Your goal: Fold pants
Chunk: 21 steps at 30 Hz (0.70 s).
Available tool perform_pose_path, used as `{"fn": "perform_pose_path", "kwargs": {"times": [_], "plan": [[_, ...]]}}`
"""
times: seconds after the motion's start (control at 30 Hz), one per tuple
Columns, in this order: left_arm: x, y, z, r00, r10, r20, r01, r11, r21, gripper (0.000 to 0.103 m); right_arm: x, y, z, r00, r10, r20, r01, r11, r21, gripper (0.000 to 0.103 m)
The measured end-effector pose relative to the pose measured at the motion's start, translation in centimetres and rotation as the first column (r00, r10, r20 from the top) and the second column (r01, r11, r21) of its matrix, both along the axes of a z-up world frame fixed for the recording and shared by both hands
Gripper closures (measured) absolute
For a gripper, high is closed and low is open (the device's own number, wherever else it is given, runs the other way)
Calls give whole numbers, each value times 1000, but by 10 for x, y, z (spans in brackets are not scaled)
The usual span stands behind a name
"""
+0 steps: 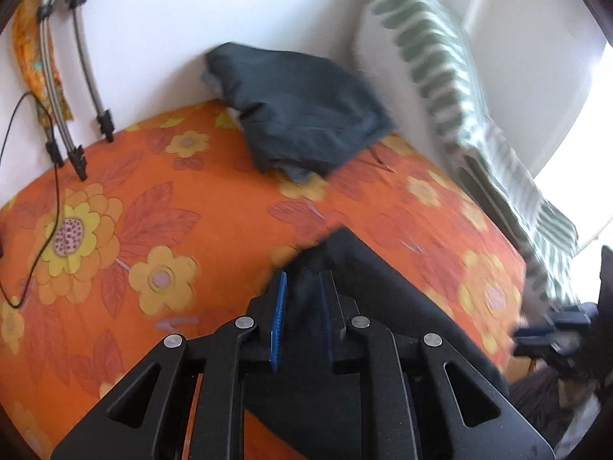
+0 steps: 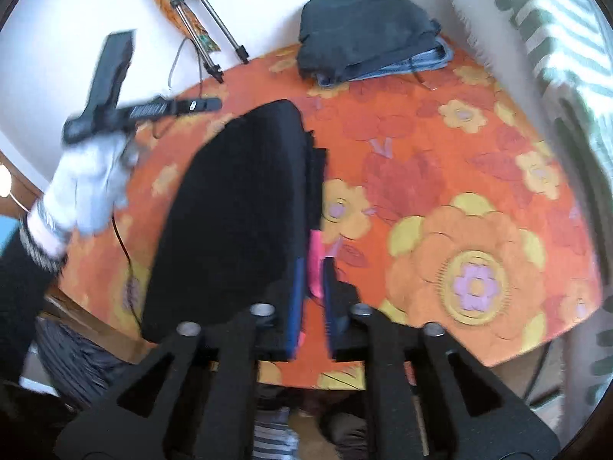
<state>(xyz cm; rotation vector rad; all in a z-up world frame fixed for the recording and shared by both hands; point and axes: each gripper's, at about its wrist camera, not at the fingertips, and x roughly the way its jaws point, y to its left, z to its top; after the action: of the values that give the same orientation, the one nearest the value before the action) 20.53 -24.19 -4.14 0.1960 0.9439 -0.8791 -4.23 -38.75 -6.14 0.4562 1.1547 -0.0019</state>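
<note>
Black pants (image 1: pixel 383 306) hang stretched between my two grippers above an orange flowered bedspread (image 1: pixel 153 207). My left gripper (image 1: pixel 300 287) is shut on one end of the pants. In the right wrist view the black pants (image 2: pixel 237 211) fill the middle left, and my right gripper (image 2: pixel 314 268) is shut on their edge, where a pink label shows between the blue pads. The left gripper (image 2: pixel 207 105) appears at upper left, held by a white-gloved hand (image 2: pixel 88 188).
A pile of folded dark clothes (image 1: pixel 302 111) lies at the back by the wall; it also shows in the right wrist view (image 2: pixel 364 34). A green-striped pillow (image 1: pixel 440 76) leans on the right. Tripod legs (image 1: pixel 72 88) and a black cable (image 1: pixel 46 199) are at the left.
</note>
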Motion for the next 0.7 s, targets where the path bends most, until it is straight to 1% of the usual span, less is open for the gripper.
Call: {"fn": "perform_pose_path", "kwargs": {"times": [0.03, 0.1, 0.17, 0.23, 0.33, 0.4, 0.47, 0.5, 0.57, 0.63, 0.67, 0.7], "plan": [[-11, 2, 0, 1000, -13, -12, 13, 1000, -9, 88, 5, 1, -5, 1000, 2, -5, -2, 1000, 21, 76], [-36, 6, -3, 998, -58, -37, 57, 998, -25, 88, 12, 6, -16, 1000, 18, -13, -18, 1000, 26, 76], [-70, 8, -11, 992, -120, -49, 119, 993, -23, 88, 15, 14, -25, 998, 48, -49, -48, 999, -3, 76], [-101, 5, -24, 980, -187, -74, 187, 982, -6, 88, 13, 24, -36, 993, 74, -92, -78, 996, -48, 76], [-136, 1, -46, 960, -247, -131, 248, 969, -13, 88, 9, 26, -39, 991, 85, -108, -92, 994, -65, 76], [-149, 0, -54, 963, -242, -123, 241, 970, -19, 88, 8, 25, -38, 989, 85, -123, -94, 994, -62, 76], [-156, 0, -56, 966, -232, -112, 231, 973, -25, 88, 7, 26, -41, 987, 89, -133, -97, 994, -59, 80], [-158, -1, -56, 967, -229, -112, 228, 973, -24, 87, 4, 29, -41, 986, 93, -135, -101, 993, -53, 84], [-163, 0, -54, 969, -227, -102, 227, 974, -9, 87, 1, 32, -38, 985, 102, -140, -112, 992, -59, 85], [-165, 3, -44, 974, -211, -86, 212, 977, 6, 86, 0, 34, -35, 983, 117, -140, -126, 990, -57, 85], [-164, 6, -39, 980, -186, -73, 187, 982, 13, 79, 0, 33, -33, 984, 115, -133, -123, 991, -52, 84], [-163, 11, -36, 984, -167, -63, 169, 985, 20, 66, 1, 30, -27, 989, 103, -107, -109, 993, -54, 84]]}}
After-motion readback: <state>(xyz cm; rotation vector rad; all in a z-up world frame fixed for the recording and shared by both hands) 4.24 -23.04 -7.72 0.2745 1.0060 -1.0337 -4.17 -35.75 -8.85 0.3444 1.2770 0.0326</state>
